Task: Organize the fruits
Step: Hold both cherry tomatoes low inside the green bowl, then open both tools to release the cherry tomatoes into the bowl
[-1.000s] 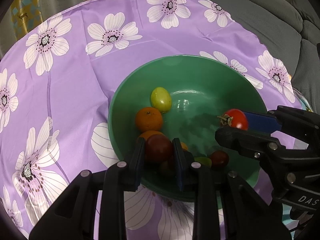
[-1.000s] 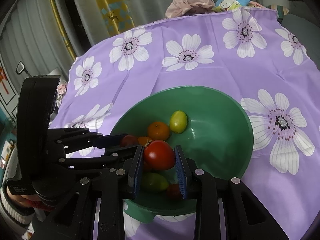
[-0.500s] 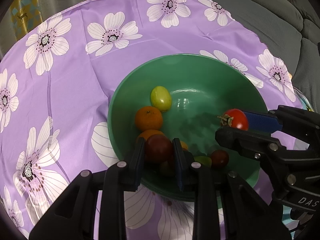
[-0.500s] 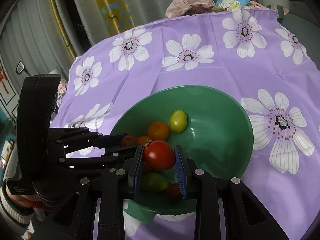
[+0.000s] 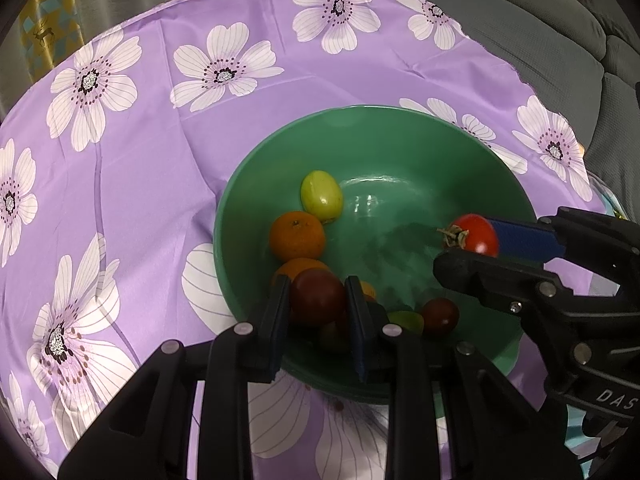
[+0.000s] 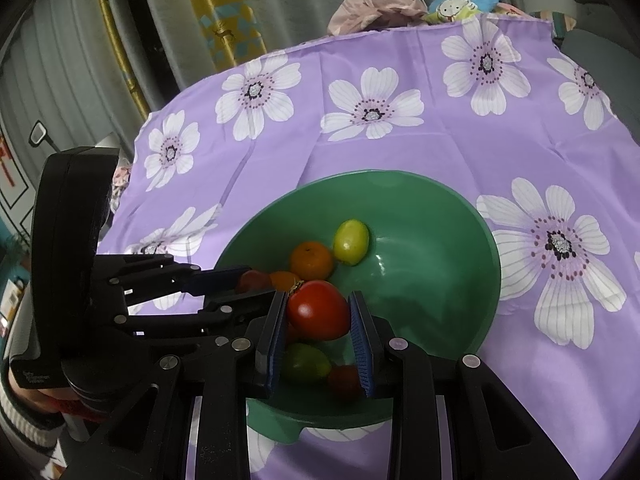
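Note:
A green bowl (image 5: 400, 128) (image 6: 440, 208) sits on the purple flowered cloth and holds several fruits: a yellow-green fruit (image 5: 321, 195) (image 6: 351, 241), an orange (image 5: 296, 235) (image 6: 311, 260), a second orange (image 5: 296, 266), a small dark tomato (image 5: 439, 316) and a green fruit (image 6: 306, 362). My left gripper (image 5: 318, 300) is shut on a dark red tomato (image 5: 317, 295) (image 6: 253, 280) above the bowl's near-left side. My right gripper (image 6: 318, 312) is shut on a bright red tomato (image 6: 318, 310) (image 5: 474, 234) above the bowl's right side.
The purple flowered cloth (image 5: 160, 128) covers a round table. A grey sofa (image 5: 540, 32) stands to the right. Crumpled fabric and a cartoon-print item (image 6: 464, 0) lie at the far edge. Curtains (image 6: 224, 16) hang behind.

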A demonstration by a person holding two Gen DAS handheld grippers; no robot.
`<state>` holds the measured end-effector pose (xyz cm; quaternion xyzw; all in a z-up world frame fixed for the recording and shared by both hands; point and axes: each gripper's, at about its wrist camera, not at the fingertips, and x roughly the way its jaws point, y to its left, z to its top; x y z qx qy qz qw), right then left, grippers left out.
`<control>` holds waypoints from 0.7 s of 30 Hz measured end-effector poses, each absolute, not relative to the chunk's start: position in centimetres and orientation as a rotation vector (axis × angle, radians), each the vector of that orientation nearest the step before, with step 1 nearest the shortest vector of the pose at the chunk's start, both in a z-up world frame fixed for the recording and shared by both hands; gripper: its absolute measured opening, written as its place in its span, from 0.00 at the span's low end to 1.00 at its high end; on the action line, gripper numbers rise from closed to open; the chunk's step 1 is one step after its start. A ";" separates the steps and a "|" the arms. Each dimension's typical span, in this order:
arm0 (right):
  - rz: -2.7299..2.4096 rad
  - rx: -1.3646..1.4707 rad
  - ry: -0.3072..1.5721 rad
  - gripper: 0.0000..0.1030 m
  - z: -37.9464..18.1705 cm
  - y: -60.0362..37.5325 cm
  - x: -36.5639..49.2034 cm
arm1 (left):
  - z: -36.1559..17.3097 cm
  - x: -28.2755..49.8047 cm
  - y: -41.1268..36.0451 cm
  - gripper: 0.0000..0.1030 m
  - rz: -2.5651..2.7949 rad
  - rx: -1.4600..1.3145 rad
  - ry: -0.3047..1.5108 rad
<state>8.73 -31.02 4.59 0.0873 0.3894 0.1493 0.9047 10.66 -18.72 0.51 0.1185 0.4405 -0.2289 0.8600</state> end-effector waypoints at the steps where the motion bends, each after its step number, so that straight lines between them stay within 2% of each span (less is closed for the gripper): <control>1: 0.307 0.182 0.805 0.31 4.6 -30.9 8.7 | 0.5 10.6 -18.7 0.26 -0.480 0.249 0.924; 13: 0.280 0.200 0.819 0.31 4.5 -31.2 8.9 | 0.5 10.7 -18.8 0.29 -0.472 0.258 0.928; 15: 0.276 0.202 0.817 0.31 4.6 -31.3 8.8 | 0.8 10.4 -19.0 0.41 -0.472 0.257 0.918; 18: 0.265 0.185 0.818 0.33 4.9 -31.3 8.6 | 1.6 10.0 -19.0 0.49 -0.460 0.258 0.902; 19: 0.262 0.178 0.818 0.35 5.0 -31.3 8.5 | 1.8 9.8 -18.9 0.50 -0.455 0.257 0.897; 21: 0.249 0.161 0.814 0.45 5.5 -31.4 8.2 | 2.5 9.5 -18.6 0.61 -0.435 0.254 0.884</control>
